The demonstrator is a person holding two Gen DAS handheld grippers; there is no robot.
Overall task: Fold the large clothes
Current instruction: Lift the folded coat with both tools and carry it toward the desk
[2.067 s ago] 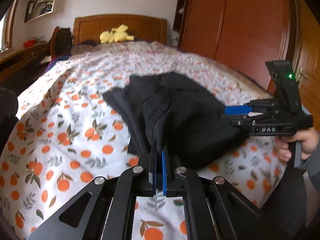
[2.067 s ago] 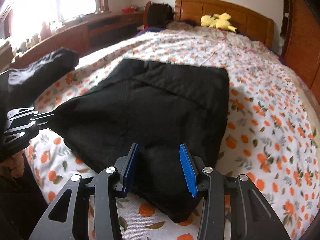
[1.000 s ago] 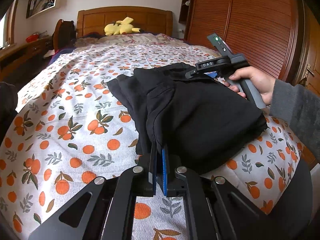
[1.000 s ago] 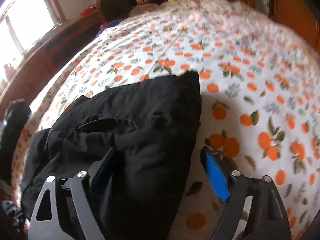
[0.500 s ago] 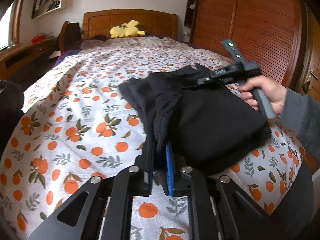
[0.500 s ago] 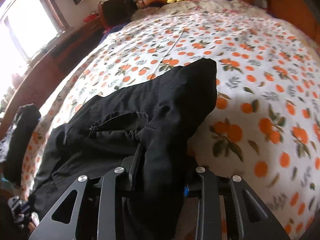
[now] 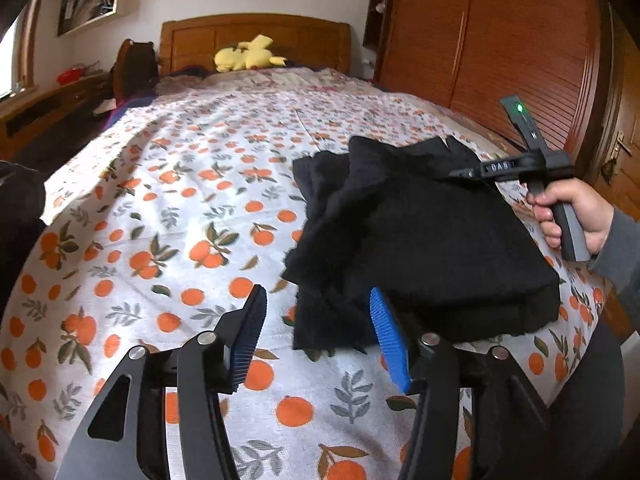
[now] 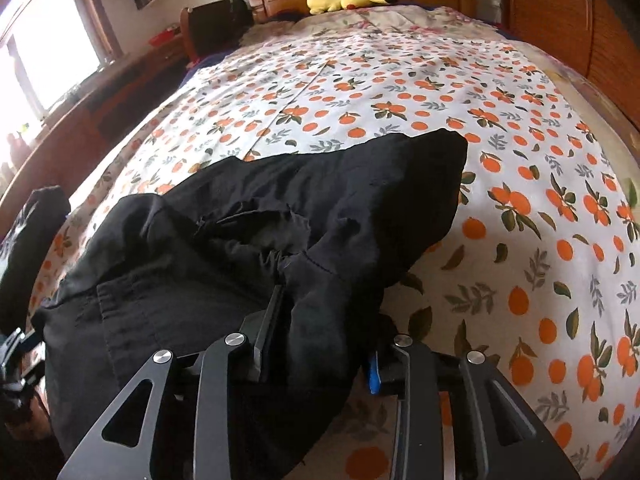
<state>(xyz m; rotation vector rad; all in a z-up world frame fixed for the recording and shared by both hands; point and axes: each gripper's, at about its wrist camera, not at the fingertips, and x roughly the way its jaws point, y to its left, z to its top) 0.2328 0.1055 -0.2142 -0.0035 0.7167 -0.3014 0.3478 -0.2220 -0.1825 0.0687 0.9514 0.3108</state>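
A black garment (image 7: pixel 420 240) lies folded in thick layers on the orange-print bedspread (image 7: pixel 168 216), near the bed's right front corner. My left gripper (image 7: pixel 316 336) is open and empty just in front of the garment's near left edge. My right gripper (image 8: pixel 320 328) is shut on a bunched fold of the black garment (image 8: pixel 280 240); the cloth drapes over its fingers. In the left wrist view the right gripper (image 7: pixel 468 174) sits at the garment's far right side, held by a hand.
A wooden headboard (image 7: pixel 256 40) with a yellow plush toy (image 7: pixel 248 58) stands at the far end. A wooden wardrobe (image 7: pixel 500 52) runs along the right. Another dark garment (image 8: pixel 32 248) lies at the bed's left edge. A sideboard (image 8: pixel 100 104) runs under the window.
My left gripper has let go of the garment's edge and opened wide. My right gripper has closed on a fold of the garment and keeps hold of it.
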